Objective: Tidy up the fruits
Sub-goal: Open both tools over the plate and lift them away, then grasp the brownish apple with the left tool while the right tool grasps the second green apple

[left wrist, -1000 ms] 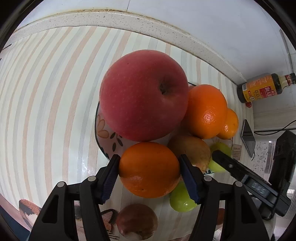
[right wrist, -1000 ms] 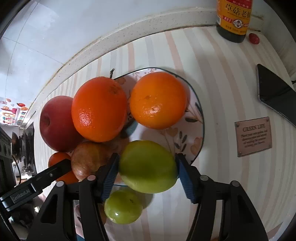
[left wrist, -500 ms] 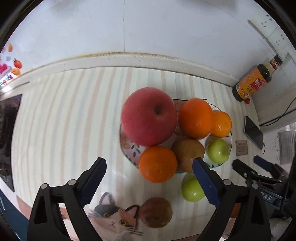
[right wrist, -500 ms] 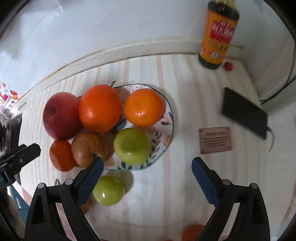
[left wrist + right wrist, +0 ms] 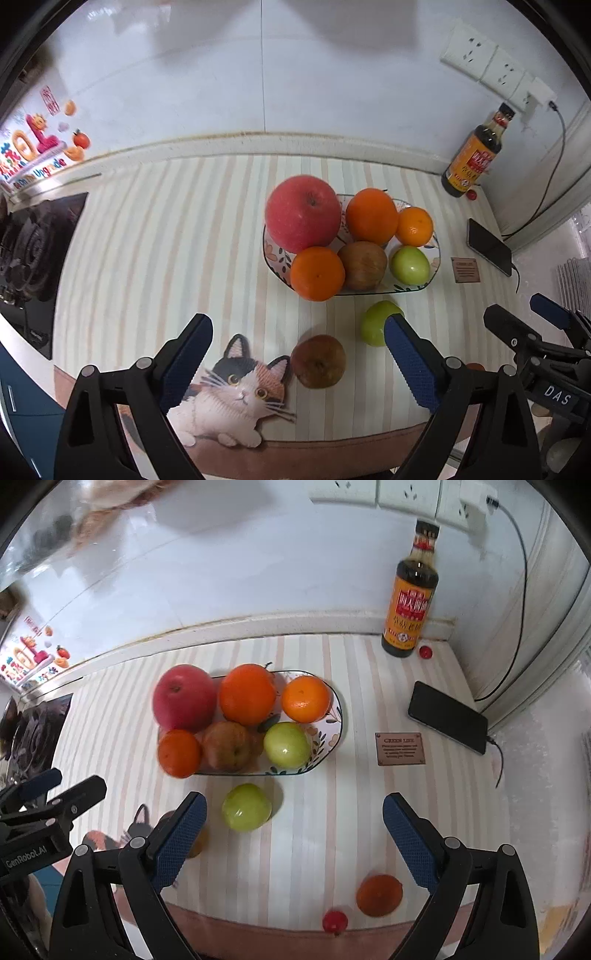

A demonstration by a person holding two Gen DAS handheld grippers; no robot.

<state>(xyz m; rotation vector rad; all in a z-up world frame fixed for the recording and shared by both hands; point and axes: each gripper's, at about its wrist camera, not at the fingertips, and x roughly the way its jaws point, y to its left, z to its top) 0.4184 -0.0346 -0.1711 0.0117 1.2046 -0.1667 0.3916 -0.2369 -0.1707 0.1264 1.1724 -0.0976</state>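
Both grippers have let go and pulled back from the fruit since a second ago. Left gripper [image 5: 297, 349] hangs with jaws wide and empty, the orange [image 5: 317, 273] it held now on the near left edge of the floral plate [image 5: 436, 258], beside a red apple [image 5: 303, 213]. A brown apple [image 5: 318, 361] lies off the plate on the striped mat [image 5: 166, 240]. Right gripper [image 5: 293, 827] also stands wide and empty; its green apple [image 5: 287, 744] sits in the plate, while another green apple [image 5: 246, 806] rests in front. A small orange [image 5: 379, 894] lies near the mat's edge.
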